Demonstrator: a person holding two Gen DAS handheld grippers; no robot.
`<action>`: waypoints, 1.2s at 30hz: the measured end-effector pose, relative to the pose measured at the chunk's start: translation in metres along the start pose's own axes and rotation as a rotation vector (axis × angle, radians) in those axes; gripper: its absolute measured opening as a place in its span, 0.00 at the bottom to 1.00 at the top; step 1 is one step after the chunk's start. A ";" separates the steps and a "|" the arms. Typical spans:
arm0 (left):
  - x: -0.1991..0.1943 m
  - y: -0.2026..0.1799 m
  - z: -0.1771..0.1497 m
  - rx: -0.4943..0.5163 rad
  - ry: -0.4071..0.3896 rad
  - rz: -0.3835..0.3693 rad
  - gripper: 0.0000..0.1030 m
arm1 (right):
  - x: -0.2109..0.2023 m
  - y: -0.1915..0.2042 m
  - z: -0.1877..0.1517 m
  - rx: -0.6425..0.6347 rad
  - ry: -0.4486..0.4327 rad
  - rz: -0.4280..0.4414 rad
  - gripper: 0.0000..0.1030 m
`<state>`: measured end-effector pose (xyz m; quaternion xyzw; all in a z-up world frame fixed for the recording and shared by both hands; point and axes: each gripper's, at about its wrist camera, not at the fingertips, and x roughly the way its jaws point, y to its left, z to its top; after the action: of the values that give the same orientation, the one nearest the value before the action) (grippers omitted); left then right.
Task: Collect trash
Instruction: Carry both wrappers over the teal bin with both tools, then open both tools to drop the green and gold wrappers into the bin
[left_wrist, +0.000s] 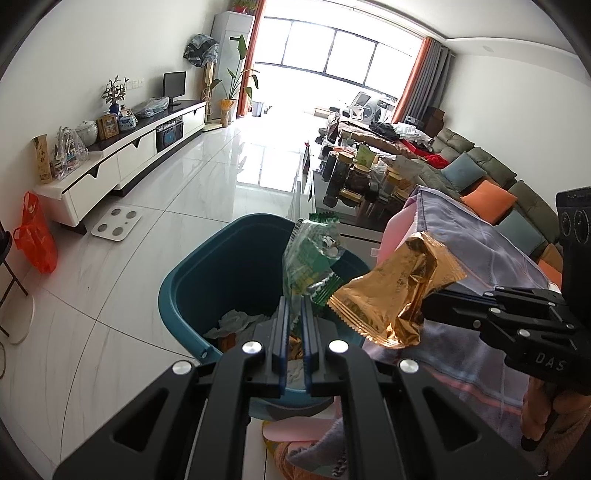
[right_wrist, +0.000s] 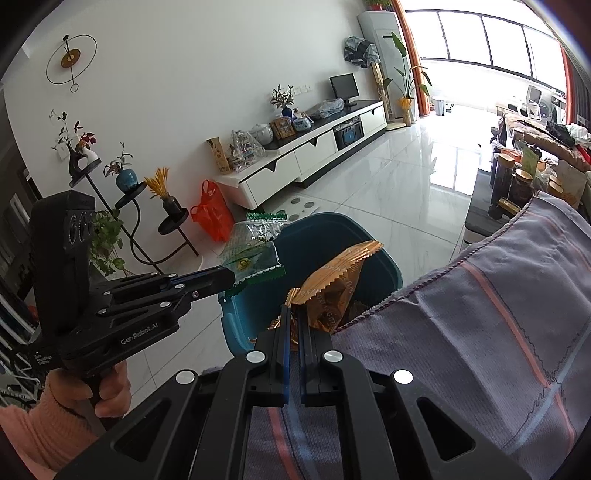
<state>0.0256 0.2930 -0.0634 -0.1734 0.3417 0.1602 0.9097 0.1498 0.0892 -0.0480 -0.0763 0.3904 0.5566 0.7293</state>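
A teal trash bin (left_wrist: 192, 280) stands on the floor with crumpled paper and wrappers inside. My left gripper (left_wrist: 294, 306) is shut on a clear green snack wrapper (left_wrist: 312, 254), which sticks up over the bin's opening. My right gripper (right_wrist: 294, 314) is shut on a gold foil wrapper (right_wrist: 332, 284) held above the bin (right_wrist: 373, 258). In the left wrist view the gold wrapper (left_wrist: 395, 291) hangs at the bin's right rim from the right gripper (left_wrist: 428, 308). In the right wrist view the left gripper (right_wrist: 227, 277) holds the green wrapper (right_wrist: 253, 247) just left of the bin.
A grey striped cloth (right_wrist: 480, 332) covers a surface right beside the bin. White tiled floor (left_wrist: 207, 192) spreads ahead, with a bathroom scale (left_wrist: 116, 221), an orange plastic bag (left_wrist: 35, 236) and a white TV cabinet (left_wrist: 122, 162). A table with jars (left_wrist: 362, 177) and a sofa (left_wrist: 491, 177) lie to the right.
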 end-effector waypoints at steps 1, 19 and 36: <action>0.001 0.001 0.000 -0.001 0.001 0.000 0.08 | 0.001 0.000 0.000 0.001 0.003 0.000 0.04; 0.008 0.006 -0.001 -0.009 0.010 0.008 0.08 | 0.018 0.000 0.009 -0.010 0.047 -0.002 0.04; 0.039 0.023 -0.002 -0.057 0.084 -0.011 0.10 | 0.050 -0.005 0.021 0.025 0.128 0.004 0.04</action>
<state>0.0426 0.3191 -0.0962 -0.2076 0.3741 0.1574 0.8900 0.1679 0.1365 -0.0683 -0.1018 0.4432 0.5470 0.7029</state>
